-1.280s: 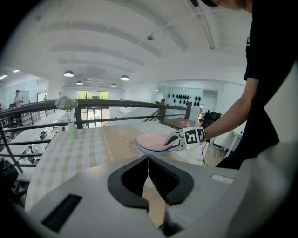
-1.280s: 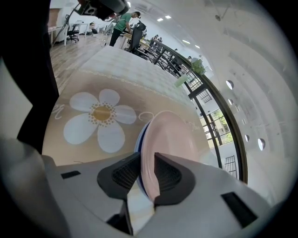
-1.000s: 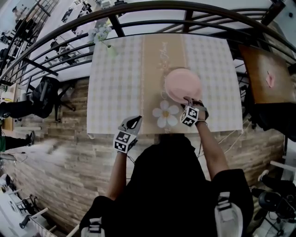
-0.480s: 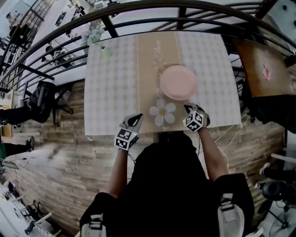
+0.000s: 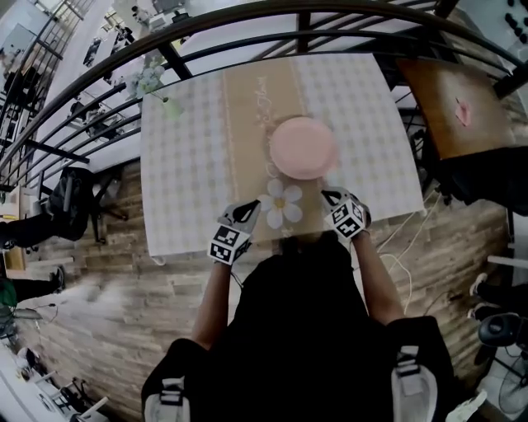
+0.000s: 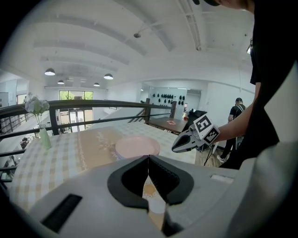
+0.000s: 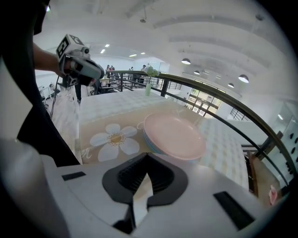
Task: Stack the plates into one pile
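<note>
A pile of plates with a pink plate (image 5: 304, 147) on top stands on the beige runner at the middle of the table. In the right gripper view the pile (image 7: 173, 136) shows a blue rim under the pink plate. My right gripper (image 5: 334, 198) hangs at the table's near edge, a little short of the pile. Its jaws have just been closing and are now shut with nothing between them. My left gripper (image 5: 246, 209) is shut and empty, left of the printed daisy (image 5: 283, 203). The left gripper view shows the pile (image 6: 137, 147) beyond its jaws.
The checked table (image 5: 190, 165) stands against a dark metal railing (image 5: 247, 21). A small vase of flowers (image 5: 165, 103) is at its far left corner. A brown table (image 5: 462, 115) stands to the right. The floor is wood planks.
My right gripper has let go of the pink plate's near rim, drawn back toward me and shut. My left gripper has shifted closer to the daisy print.
</note>
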{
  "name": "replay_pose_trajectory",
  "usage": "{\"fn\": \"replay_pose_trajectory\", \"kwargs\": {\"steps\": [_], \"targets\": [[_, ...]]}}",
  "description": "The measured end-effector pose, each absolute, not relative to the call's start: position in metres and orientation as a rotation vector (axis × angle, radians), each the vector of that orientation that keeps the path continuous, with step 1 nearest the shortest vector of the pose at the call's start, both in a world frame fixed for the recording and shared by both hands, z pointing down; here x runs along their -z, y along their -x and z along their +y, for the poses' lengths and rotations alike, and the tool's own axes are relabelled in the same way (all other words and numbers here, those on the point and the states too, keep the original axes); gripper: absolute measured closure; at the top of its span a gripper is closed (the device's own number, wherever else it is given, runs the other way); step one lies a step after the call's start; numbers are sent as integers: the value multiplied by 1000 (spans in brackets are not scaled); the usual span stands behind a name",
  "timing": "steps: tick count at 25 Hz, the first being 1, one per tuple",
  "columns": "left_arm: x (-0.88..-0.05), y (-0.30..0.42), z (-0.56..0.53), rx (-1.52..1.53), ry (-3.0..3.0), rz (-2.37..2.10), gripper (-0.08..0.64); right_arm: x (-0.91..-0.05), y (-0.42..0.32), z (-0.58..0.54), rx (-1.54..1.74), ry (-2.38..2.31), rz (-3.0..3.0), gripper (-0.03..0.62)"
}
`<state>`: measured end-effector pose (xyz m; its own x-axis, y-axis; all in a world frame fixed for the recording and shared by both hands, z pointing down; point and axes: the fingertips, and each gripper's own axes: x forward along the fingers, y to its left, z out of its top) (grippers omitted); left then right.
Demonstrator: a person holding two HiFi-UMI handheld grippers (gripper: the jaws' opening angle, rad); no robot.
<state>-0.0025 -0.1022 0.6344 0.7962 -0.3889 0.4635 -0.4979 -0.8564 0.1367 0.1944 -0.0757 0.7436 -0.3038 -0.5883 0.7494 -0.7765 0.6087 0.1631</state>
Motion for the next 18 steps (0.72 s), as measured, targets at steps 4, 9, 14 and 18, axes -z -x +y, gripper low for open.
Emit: {"fn": "replay_pose_trajectory", "kwargs": {"steps": [4, 9, 14, 18], "targets": [[-631, -15, -105, -622, -2750, -656, 557, -722, -202, -71, -338, -1136, -2070, 594], [-629, -39, -103, -640, -2769, -605, 557, -699, -219, -69, -337, -1208, -2115, 595], [-620, -55, -101, -619, -2773, -613, 557, -666, -237, -67, -334, -1294, -2192, 595], [-618, -64, -100, -626, -2765, -631, 557, -646, -252, -74, -261, -1299, -2201, 595]]}}
